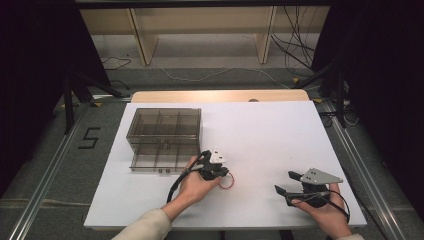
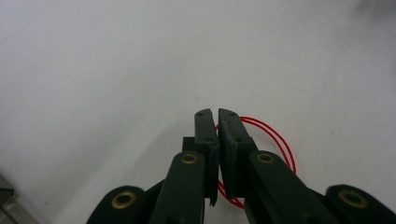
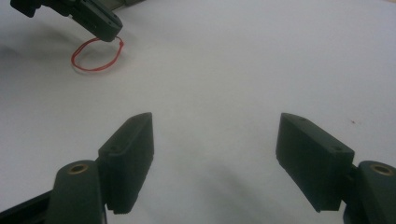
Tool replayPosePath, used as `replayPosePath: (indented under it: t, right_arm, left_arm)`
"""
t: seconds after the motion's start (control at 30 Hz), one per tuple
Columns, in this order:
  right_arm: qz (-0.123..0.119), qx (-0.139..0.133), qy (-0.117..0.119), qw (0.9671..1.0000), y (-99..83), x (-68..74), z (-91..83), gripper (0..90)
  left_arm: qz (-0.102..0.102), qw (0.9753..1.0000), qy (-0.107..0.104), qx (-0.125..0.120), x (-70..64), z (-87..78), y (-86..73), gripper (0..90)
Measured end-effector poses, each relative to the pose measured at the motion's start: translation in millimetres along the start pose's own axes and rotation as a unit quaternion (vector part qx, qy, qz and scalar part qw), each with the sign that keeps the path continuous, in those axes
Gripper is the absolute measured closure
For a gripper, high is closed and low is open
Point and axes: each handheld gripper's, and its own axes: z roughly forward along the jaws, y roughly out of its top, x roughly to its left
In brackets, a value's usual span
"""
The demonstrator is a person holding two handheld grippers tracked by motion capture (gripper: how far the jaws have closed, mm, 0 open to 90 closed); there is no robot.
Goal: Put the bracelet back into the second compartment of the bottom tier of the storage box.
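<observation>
Compartment box: a clear brownish plastic organizer [image 1: 164,139] sits on the left part of the white table top [image 1: 260,130], its grid of cells seen from above and a lower drawer tier pulled out toward the person; whether any cell holds something cannot be told
Left hand: the left hand [image 1: 192,186] comes in from the bottom edge, sleeve at the wrist, and holds its tool just right of the box's front corner
Left gripper: the left gripper [image 1: 216,170] is tilted down to the table with a grey three-cornered plate on top; in the left gripper view [image 2: 218,122] its jaws are pressed together on the near edge of the red loop, tips at the table surface
Red loop: a thin red rubber band or cord [image 1: 226,182] lies on the white surface just right of the left gripper; the left gripper view shows it as a double strand [image 2: 276,139] curving out to the right of the closed jaws, and in the right gripper view [image 3: 95,57] it rests flat with one end under the other tool's tip
Right gripper: the right gripper [image 1: 285,183], held by the right hand [image 1: 324,210] near the table's right front corner, is well apart from the loop; its jaws stand wide apart with nothing between them [image 3: 215,144], over bare white surface
</observation>
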Motion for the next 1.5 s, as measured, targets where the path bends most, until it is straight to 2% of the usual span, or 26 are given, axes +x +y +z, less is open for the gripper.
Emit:
replayPosePath:
  t: [0.27,0.6,1.5]
  right_arm:
    - [0.003,0.0,-0.003,1.0,0.4,-0.4,-1.1,28.4]
    - [0.004,-0.001,-0.003,1.0,0.4,-0.6,-1.0,28.4]
    - [0.003,-0.003,-0.004,1.0,0.3,-0.5,-1.5,28.4]
  left_arm:
    - [-0.003,0.9999,0.005,-0.01,1.3,-9.4,1.1,86.9]
    - [-0.003,0.9999,0.01,-0.012,3.3,-19.1,1.9,86.8]
    - [-0.013,0.9994,0.024,-0.022,9.0,-35.6,1.3,86.8]
